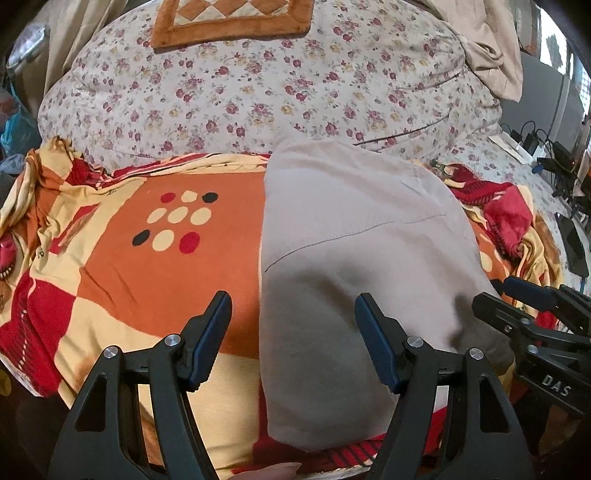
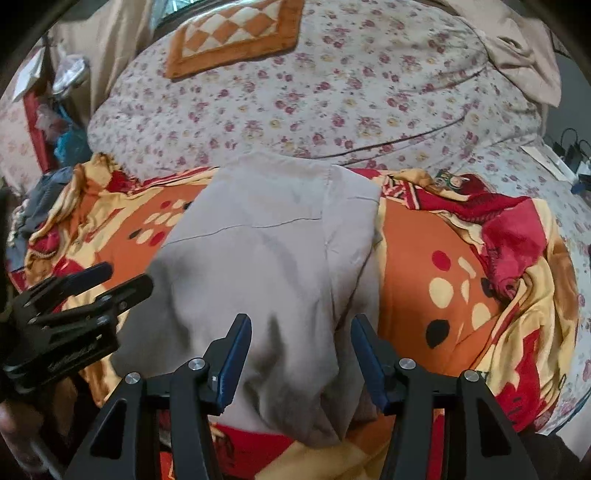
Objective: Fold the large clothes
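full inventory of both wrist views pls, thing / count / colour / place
folded beige cloth garment: 1, beige-grey, lying on the patterned blanket, in front of both grippers
orange, red and yellow patterned blanket: 1, with dot motifs, spread over the near part of the bed
white floral bedsheet: 1, white with red-purple flowers, covering the bed behind the blanket
orange checkered plush mat: 1, orange and cream, on the far part of the bed
beige draped cloth: 1, beige, far right
black cables and chargers: several, black, right edge
left gripper: 1, black with blue pads, open, above the garment's left edge
right gripper: 1, black with blue pads, open, above the garment's near end
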